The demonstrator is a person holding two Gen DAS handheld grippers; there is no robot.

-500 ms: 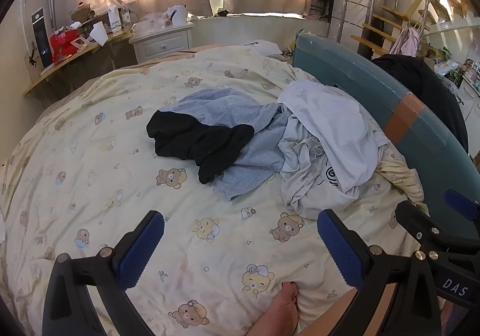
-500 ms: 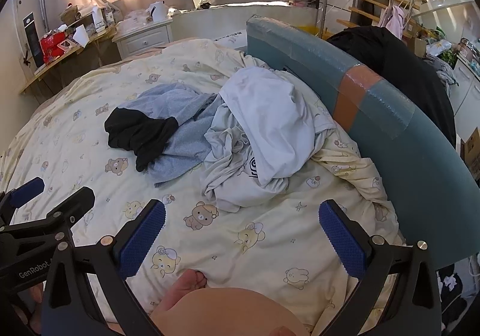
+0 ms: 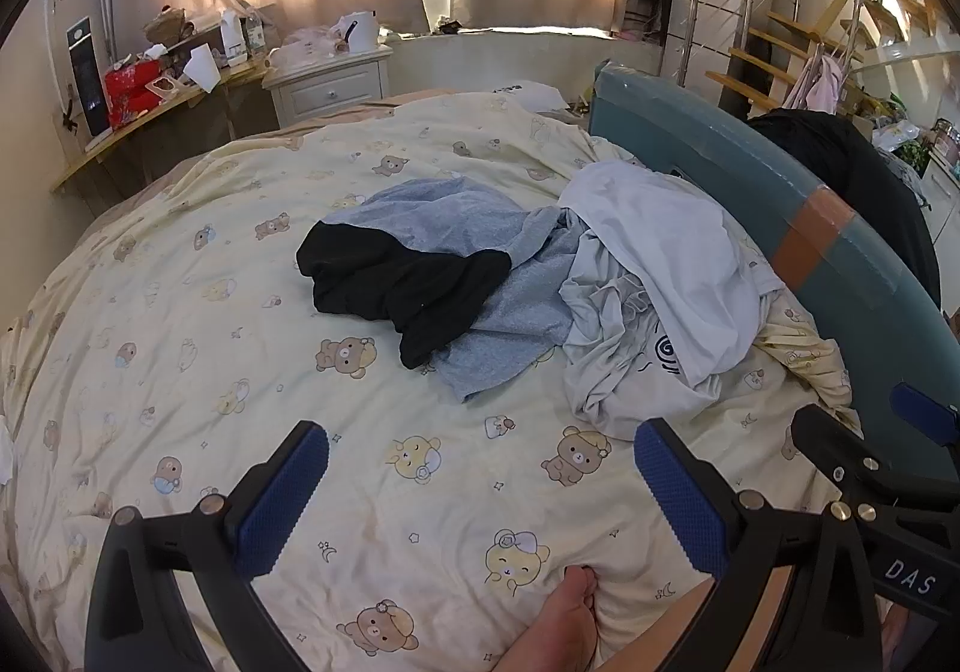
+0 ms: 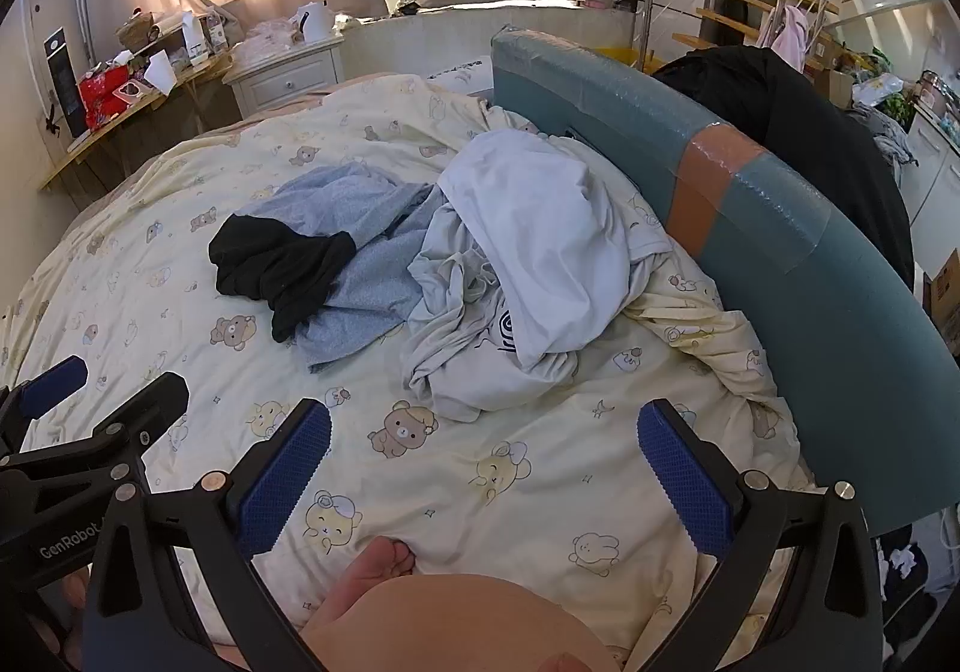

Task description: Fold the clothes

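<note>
A heap of clothes lies on the bed: a black garment (image 3: 408, 282) (image 4: 282, 264) on a grey-blue one (image 3: 480, 252) (image 4: 360, 252), and to their right a white shirt (image 3: 666, 258) (image 4: 540, 228) over a pale grey printed shirt (image 3: 636, 372) (image 4: 468, 348). My left gripper (image 3: 480, 486) is open and empty, held above the bedsheet short of the heap. My right gripper (image 4: 483, 462) is open and empty, also short of the heap. Each gripper shows at the edge of the other's view.
The bed has a cream bear-print cover (image 3: 180, 342) (image 4: 540, 492). A teal padded headboard (image 3: 840, 252) (image 4: 780, 252) curves along the right, with a dark garment (image 4: 810, 120) behind it. A white nightstand (image 3: 330, 84), cluttered shelf (image 3: 150, 90) and stairs (image 3: 798, 30) stand beyond. The person's foot (image 3: 570, 612) (image 4: 378, 564) rests at the near edge.
Both views have shifted very slightly; the grippers stay open and the clothes have not moved.
</note>
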